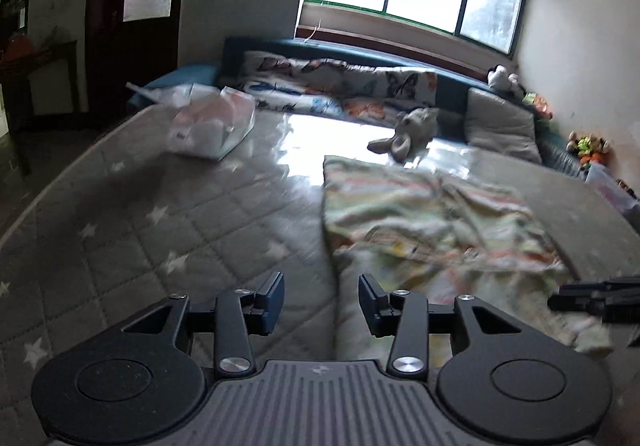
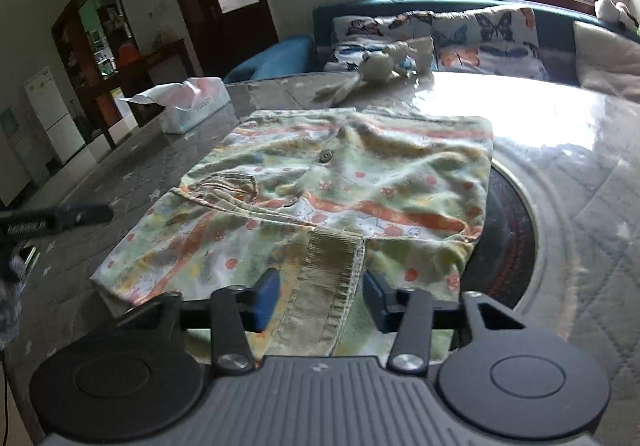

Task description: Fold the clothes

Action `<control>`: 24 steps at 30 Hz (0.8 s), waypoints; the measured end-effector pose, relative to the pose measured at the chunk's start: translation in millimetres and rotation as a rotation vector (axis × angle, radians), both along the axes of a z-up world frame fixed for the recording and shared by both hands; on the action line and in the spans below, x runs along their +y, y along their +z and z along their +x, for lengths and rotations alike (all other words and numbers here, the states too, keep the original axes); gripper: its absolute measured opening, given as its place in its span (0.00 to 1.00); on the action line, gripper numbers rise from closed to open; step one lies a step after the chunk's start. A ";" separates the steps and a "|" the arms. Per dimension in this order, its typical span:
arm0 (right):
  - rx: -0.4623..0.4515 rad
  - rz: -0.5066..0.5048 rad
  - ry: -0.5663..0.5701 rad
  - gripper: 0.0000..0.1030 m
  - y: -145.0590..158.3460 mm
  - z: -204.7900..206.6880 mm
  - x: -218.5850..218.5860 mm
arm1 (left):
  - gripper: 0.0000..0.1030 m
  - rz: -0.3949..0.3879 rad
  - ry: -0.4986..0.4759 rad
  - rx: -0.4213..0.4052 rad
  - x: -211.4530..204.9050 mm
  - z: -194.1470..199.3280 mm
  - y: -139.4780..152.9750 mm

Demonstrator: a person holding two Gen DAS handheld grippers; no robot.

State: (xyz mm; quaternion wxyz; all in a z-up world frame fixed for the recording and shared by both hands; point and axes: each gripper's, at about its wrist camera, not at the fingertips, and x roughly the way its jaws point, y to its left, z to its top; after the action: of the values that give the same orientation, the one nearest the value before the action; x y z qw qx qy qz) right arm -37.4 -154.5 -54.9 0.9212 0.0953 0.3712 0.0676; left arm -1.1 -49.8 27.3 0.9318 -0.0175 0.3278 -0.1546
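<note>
The small printed garment (image 2: 320, 186), pale green with orange stripes and red dots, lies partly folded and rumpled on the quilted grey worktop (image 2: 600, 246), its ribbed olive cuff (image 2: 328, 286) reaching toward the right claw (image 2: 320, 296). That cuff sits directly between the right claw's blue pads, which stand part-way apart on either side of it; no pad visibly presses the cloth, so I read it as a narrow gap bracketing the cuff, not a grip. The left claw (image 1: 321, 304) hangs just off the garment's left edge, also half open and empty, with bare quilt under its left pad and the garment's edge (image 1: 420, 230) beginning under its right. Beyond the garment, ahead of both claws, lie a soft toy (image 2: 376, 66) and, to the left, a tissue box (image 2: 192, 106); butterfly cushions (image 2: 460, 34) line the far side. The risk from here: the right claw may pinch only the cuff's top layer, so lifting drags the sleeve out and undoes the fold. The left claw, set beside the cloth, could close on nothing or snag the quilt instead.
</note>
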 end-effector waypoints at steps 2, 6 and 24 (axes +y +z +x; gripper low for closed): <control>0.005 0.008 -0.021 0.36 -3.3 4.5 -0.2 | 0.46 0.010 -0.010 0.013 -0.1 0.1 -6.1; 0.012 0.023 -0.052 0.26 -7.2 9.3 -0.4 | 0.47 0.032 -0.028 0.017 -5.2 1.0 -13.2; -0.051 -0.082 -0.088 0.17 7.3 10.5 4.9 | 0.47 0.114 -0.134 -0.056 -43.9 18.8 2.1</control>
State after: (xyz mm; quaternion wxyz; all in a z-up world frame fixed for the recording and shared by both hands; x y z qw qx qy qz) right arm -26.9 -149.6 -47.7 0.9355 0.0719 0.3456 0.0142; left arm 17.7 -93.8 29.4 0.9277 0.0619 0.3104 -0.1980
